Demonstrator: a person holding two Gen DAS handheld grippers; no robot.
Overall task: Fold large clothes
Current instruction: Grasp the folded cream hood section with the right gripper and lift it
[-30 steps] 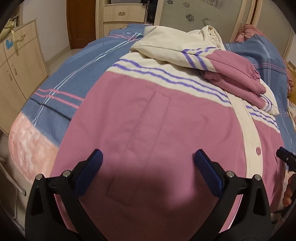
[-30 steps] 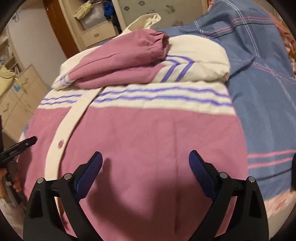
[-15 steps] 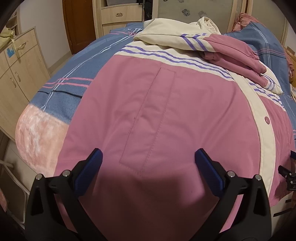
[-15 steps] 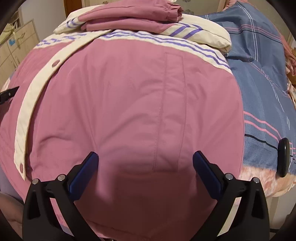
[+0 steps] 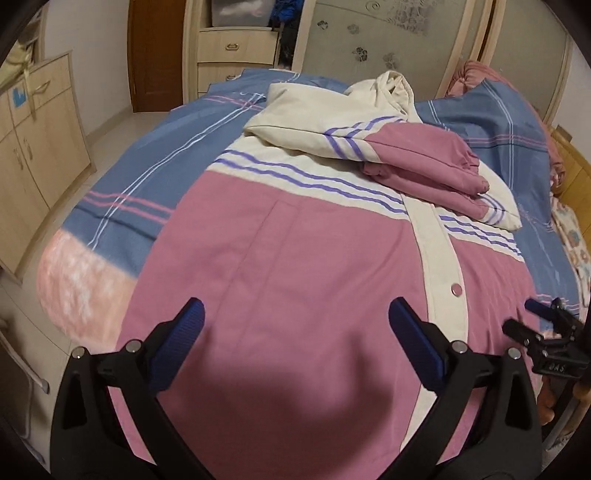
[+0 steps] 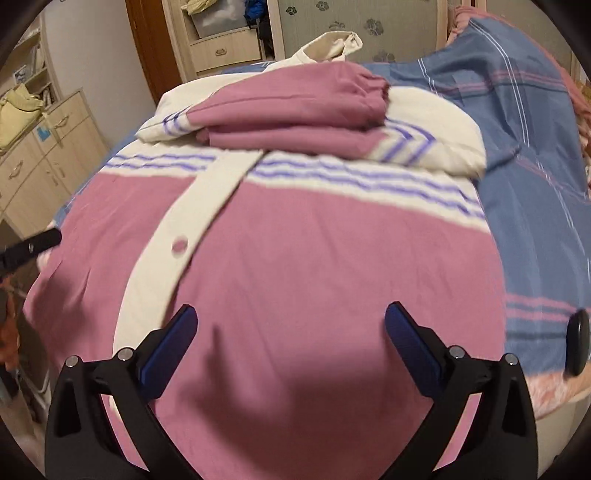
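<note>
One jacket [image 5: 295,266], pink with a cream yoke and purple stripes, lies front-up on the bed [image 5: 147,155], over a blue plaid bedspread. Both sleeves are folded across the chest and stacked, two sleeves counted [image 5: 424,162]. The cream hood [image 5: 391,88] lies at the far end. One snap [image 5: 457,288] is clear on the cream placket [image 5: 436,258].

Left wrist view only: a pocket seam on the pink panel, a pink pillow [image 5: 476,74] by the headboard, and the right gripper [image 5: 543,321] at the right edge above the jacket hem. Right wrist view only: a black round object [image 6: 578,341] at the bed's right edge, a yellow bundle [image 6: 16,118] on the cabinet shelf, and a black fingertip of the other tool at the left edge.

Left gripper [image 5: 295,332]: fingers spread wide, nothing held, hovering over the pink lower panel. Right gripper: fingers at full spread, nothing held, above the same panel.

The wardrobe's open shelf holds a translucent bin [image 5: 240,11]; contents unclear.
</note>
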